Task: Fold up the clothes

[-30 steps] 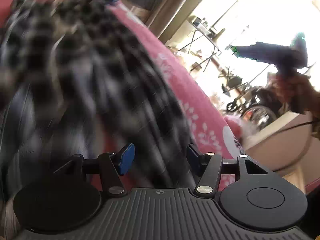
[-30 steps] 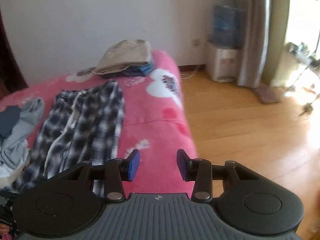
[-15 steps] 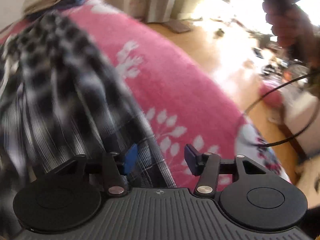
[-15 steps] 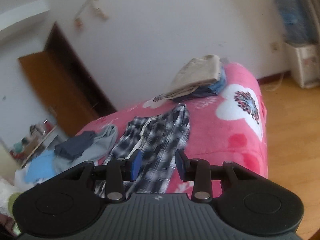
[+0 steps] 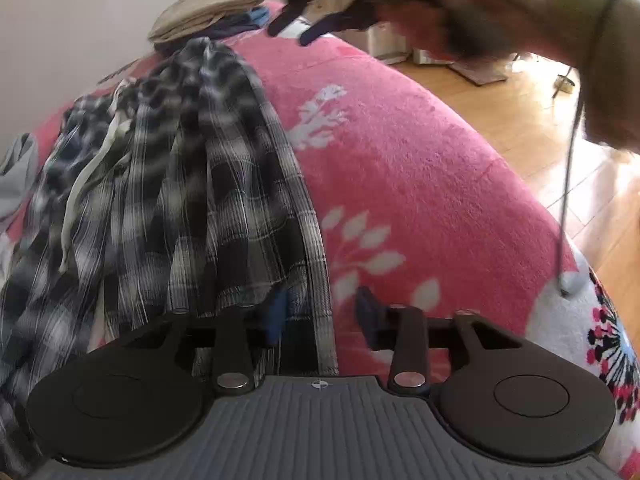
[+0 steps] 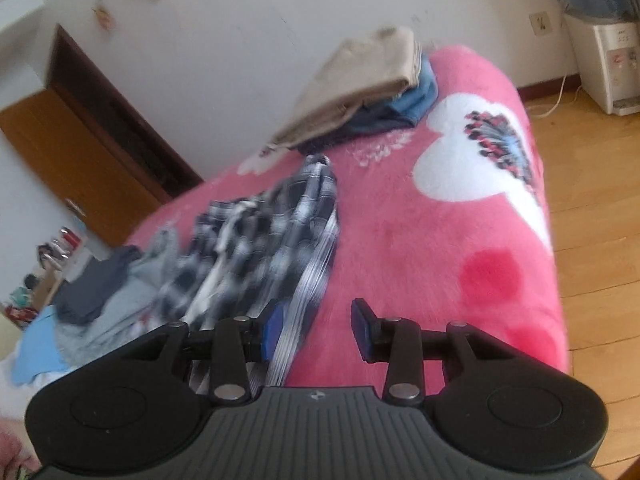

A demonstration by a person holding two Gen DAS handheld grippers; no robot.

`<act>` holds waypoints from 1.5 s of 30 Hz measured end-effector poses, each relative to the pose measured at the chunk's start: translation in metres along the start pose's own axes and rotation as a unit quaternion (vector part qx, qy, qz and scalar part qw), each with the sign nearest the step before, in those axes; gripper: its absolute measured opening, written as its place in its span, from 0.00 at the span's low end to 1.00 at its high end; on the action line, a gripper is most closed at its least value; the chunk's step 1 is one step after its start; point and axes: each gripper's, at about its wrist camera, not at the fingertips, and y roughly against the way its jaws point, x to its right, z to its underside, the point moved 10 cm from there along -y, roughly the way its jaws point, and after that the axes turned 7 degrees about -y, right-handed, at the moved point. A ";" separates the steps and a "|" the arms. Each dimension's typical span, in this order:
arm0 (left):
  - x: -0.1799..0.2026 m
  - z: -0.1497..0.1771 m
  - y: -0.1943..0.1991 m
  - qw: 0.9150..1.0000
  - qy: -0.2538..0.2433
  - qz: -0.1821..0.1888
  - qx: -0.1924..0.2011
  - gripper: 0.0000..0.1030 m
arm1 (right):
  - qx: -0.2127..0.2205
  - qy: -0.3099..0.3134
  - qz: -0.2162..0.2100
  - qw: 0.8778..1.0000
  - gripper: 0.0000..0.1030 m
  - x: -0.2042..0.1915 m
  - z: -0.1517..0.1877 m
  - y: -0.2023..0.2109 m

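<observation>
Black-and-white plaid trousers with a white drawstring lie lengthwise on the pink flowered blanket. My left gripper sits low at their near end. Its jaws are closing, with the right edge of the fabric between them; the right pad still stands clear of the cloth. In the right wrist view the trousers look blurred. My right gripper is open above the blanket by the trousers' right edge, with nothing gripped. The left wrist view shows it, held by a hand, near the trousers' far end.
A folded pile of beige and blue clothes lies at the bed's far end by the wall. Grey, dark and light blue garments are heaped on the left. A wooden floor and a water dispenser are on the right. A cable hangs from the person's sleeve.
My left gripper has swung to the trousers' near right edge and its jaws have narrowed around the fabric. My right gripper has turned left and come down towards the trousers.
</observation>
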 end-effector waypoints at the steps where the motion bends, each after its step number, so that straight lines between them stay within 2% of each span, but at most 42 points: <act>1: 0.000 0.000 0.001 1.000 0.005 -0.003 0.000 0.26 | -0.006 0.004 0.004 1.000 0.39 -0.001 -0.003 -0.012; 3: -0.003 0.002 0.003 1.000 0.017 -0.007 -0.002 0.20 | -0.005 0.006 0.023 1.000 0.39 -0.001 -0.016 -0.040; 6: -0.006 0.006 0.002 0.999 0.038 -0.014 -0.001 0.12 | -0.015 -0.006 0.029 0.999 0.39 0.003 -0.029 -0.073; 9: -0.010 0.006 0.001 0.998 0.068 -0.012 0.004 0.04 | -0.053 -0.002 0.019 0.998 0.37 -0.002 -0.019 -0.096; 10: -0.012 0.006 0.002 0.996 0.084 -0.003 0.006 0.03 | -0.049 0.023 0.030 0.998 0.25 -0.006 -0.016 -0.097; 11: -0.014 0.004 0.003 0.995 0.101 0.012 0.009 0.02 | -0.046 0.041 0.034 0.998 0.06 -0.010 -0.014 -0.097; 14: -0.018 -0.005 0.009 0.987 0.148 0.067 0.021 0.02 | -0.031 0.064 0.032 0.997 0.05 -0.020 -0.020 -0.089; 18: -0.010 -0.026 0.021 0.973 0.178 0.141 0.046 0.02 | -0.014 0.083 0.027 0.996 0.05 -0.032 -0.033 -0.075; 21: -0.002 -0.037 0.016 0.958 0.211 0.188 0.046 0.02 | -0.007 0.111 0.058 0.992 0.05 -0.030 -0.042 -0.071; 26: 0.009 -0.037 -0.019 0.945 0.242 0.220 0.017 0.02 | 0.000 0.117 0.126 0.985 0.05 0.007 -0.046 -0.082; 28: 0.012 -0.037 -0.024 0.946 0.237 0.221 0.017 0.02 | -0.002 0.097 0.126 0.987 0.05 0.020 -0.045 -0.086; 32: 0.015 -0.035 -0.030 0.950 0.222 0.218 0.017 0.04 | 0.006 0.046 0.072 0.996 0.09 0.018 -0.049 -0.066; 33: 0.015 -0.034 -0.030 0.951 0.219 0.217 0.017 0.05 | -0.002 0.040 0.067 0.997 0.12 0.017 -0.048 -0.062; 35: 0.013 -0.035 -0.029 0.952 0.216 0.217 0.017 0.09 | -0.025 0.023 0.061 0.998 0.34 0.021 -0.040 -0.055; 38: 0.015 -0.031 -0.025 0.955 0.205 0.215 0.018 0.13 | -0.060 0.005 0.045 0.997 0.37 0.025 -0.020 -0.045; 39: 0.017 -0.029 -0.022 0.957 0.198 0.212 0.019 0.13 | -0.074 0.003 0.036 0.997 0.37 0.026 -0.011 -0.041; 40: 0.020 -0.027 -0.019 0.959 0.189 0.209 0.023 0.13 | -0.083 0.007 0.031 0.996 0.33 0.024 -0.003 -0.038; 41: 0.024 -0.026 -0.017 0.961 0.179 0.208 0.028 0.12 | -0.088 0.020 0.031 0.995 0.18 0.023 0.005 -0.035; 42: 0.027 -0.027 -0.015 0.963 0.167 0.208 0.033 0.05 | -0.087 0.042 0.042 0.994 0.04 0.021 0.011 -0.032; 44: 0.033 -0.031 -0.010 0.964 0.150 0.216 0.042 0.00 | -0.073 0.080 0.058 0.992 0.03 0.016 0.017 -0.025; 45: 0.035 -0.036 -0.008 0.958 0.157 0.234 0.044 0.00 | -0.059 0.081 0.060 0.993 0.03 0.012 0.012 -0.019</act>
